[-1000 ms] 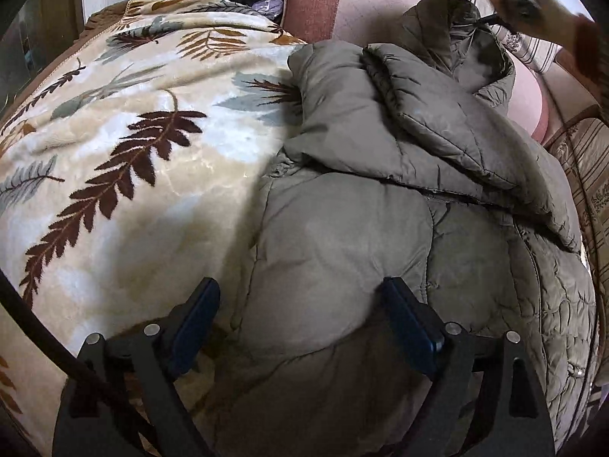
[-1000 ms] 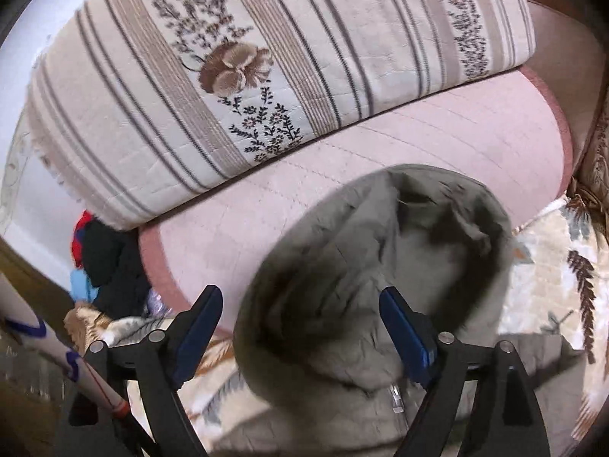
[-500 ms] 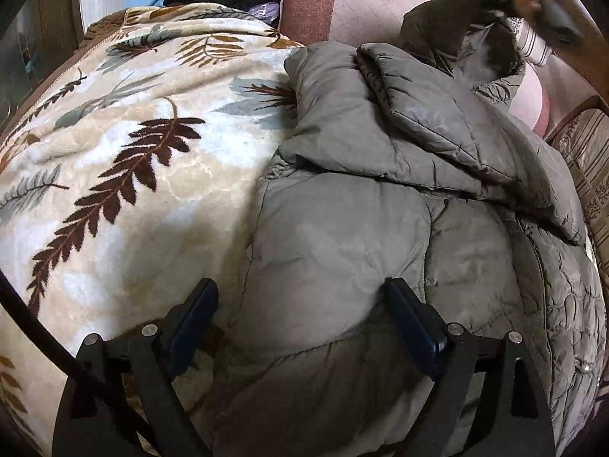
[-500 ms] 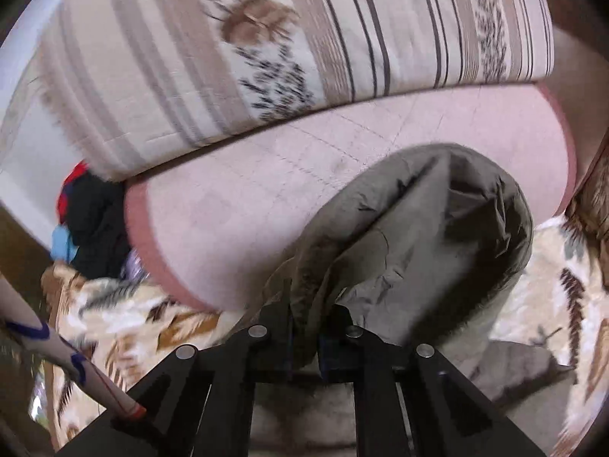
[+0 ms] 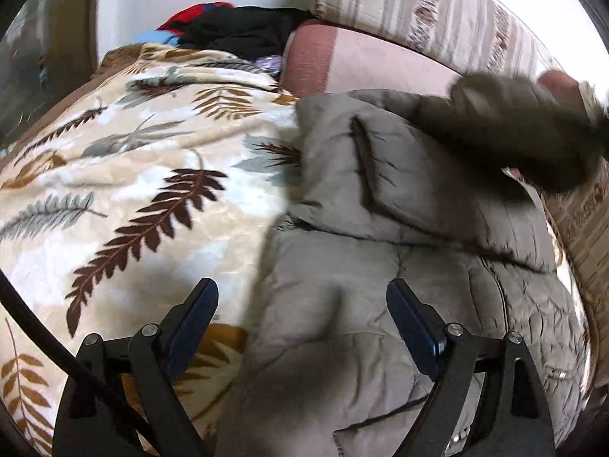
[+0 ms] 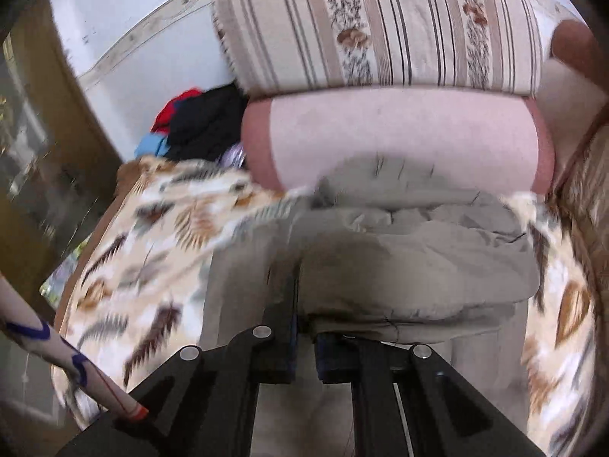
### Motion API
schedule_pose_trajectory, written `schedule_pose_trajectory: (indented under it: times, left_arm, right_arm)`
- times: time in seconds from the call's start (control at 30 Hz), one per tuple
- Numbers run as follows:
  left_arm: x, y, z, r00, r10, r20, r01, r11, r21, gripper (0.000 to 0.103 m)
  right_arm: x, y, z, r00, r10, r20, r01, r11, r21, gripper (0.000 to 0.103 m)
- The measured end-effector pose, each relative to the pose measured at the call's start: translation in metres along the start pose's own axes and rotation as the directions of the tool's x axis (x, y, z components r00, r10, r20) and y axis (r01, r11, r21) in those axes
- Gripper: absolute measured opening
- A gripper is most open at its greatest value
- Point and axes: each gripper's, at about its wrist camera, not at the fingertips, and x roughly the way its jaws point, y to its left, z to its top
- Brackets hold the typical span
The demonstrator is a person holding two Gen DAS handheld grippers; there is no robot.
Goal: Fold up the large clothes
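An olive-grey puffer jacket (image 5: 380, 251) lies on a leaf-patterned blanket (image 5: 133, 190), its sleeves folded over the body. My left gripper (image 5: 302, 327) is open and empty, low over the jacket's lower left part. My right gripper (image 6: 304, 346) is shut on the jacket's hood (image 6: 411, 278) and holds it lifted over the jacket body. In the left wrist view the hood (image 5: 521, 129) shows as a dark blur at the upper right.
A pink bolster (image 6: 399, 137) and a striped floral cushion (image 6: 380, 26) lie at the head of the bed. A pile of red, black and blue clothes (image 5: 228, 30) sits by the wall. A wooden frame (image 6: 45, 133) stands on the left.
My right gripper closed on the hood and has pulled it away from the bolster, down over the jacket. My left gripper stayed open and moved slightly.
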Motion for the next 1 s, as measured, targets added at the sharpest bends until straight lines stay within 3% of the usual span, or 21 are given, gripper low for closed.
schedule_pose_trajectory:
  times: [0.17, 0.3, 0.43, 0.53, 0.57, 0.67, 0.7, 0.83, 0.93, 1.0]
  left_arm:
    - [0.002, 0.011, 0.001, 1.0, 0.02, 0.001, -0.02, 0.999, -0.047, 0.089]
    - [0.004, 0.008, -0.005, 0.999, 0.042, -0.002, -0.042, 0.999, -0.028, 0.089]
    - [0.007, 0.004, -0.005, 0.999, 0.049, -0.007, -0.049, 0.999, -0.008, 0.089]
    - [0.011, 0.001, -0.006, 0.998, 0.054, -0.018, -0.053, 0.999, 0.008, 0.089]
    - [0.011, 0.0, -0.007, 0.998, 0.054, -0.019, -0.054, 0.998, 0.011, 0.089]
    - [0.009, 0.001, -0.007, 0.999, 0.049, -0.012, -0.049, 0.999, 0.012, 0.089]
    - [0.008, 0.001, -0.006, 0.999, 0.048, -0.009, -0.048, 0.999, 0.01, 0.089]
    - [0.007, 0.0, -0.006, 0.999, 0.049, -0.007, -0.049, 0.999, 0.01, 0.089]
    - [0.008, -0.002, -0.006, 0.999, 0.049, -0.011, -0.048, 0.999, 0.016, 0.089]
    - [0.009, -0.004, -0.007, 0.999, 0.048, -0.012, -0.048, 0.999, 0.022, 0.089]
  right_arm:
    - [0.054, -0.016, -0.063, 0.994, 0.01, -0.112, 0.001, 0.994, 0.106, 0.007]
    - [0.116, -0.033, -0.075, 0.982, -0.018, -0.186, 0.052, 0.983, 0.175, 0.007]
    - [0.14, -0.036, -0.077, 0.978, -0.045, -0.203, 0.081, 0.981, 0.174, 0.007]
    - [0.129, -0.039, -0.078, 0.982, -0.023, -0.185, 0.057, 0.981, 0.183, 0.01]
    - [0.122, -0.039, -0.078, 0.984, -0.017, -0.179, 0.05, 0.982, 0.18, 0.017]
    - [0.098, -0.038, -0.081, 0.986, -0.032, -0.165, 0.055, 0.989, 0.135, 0.05]
    - [0.09, -0.038, -0.082, 0.987, -0.041, -0.156, 0.061, 0.99, 0.124, 0.053]
    - [0.054, -0.043, -0.082, 0.991, -0.048, -0.123, 0.061, 0.993, 0.1, 0.053]
    - [0.023, -0.044, -0.064, 0.995, -0.103, -0.012, 0.104, 0.992, 0.067, 0.053]
    - [0.011, -0.045, -0.046, 0.986, -0.155, 0.066, 0.15, 0.986, 0.068, 0.054]
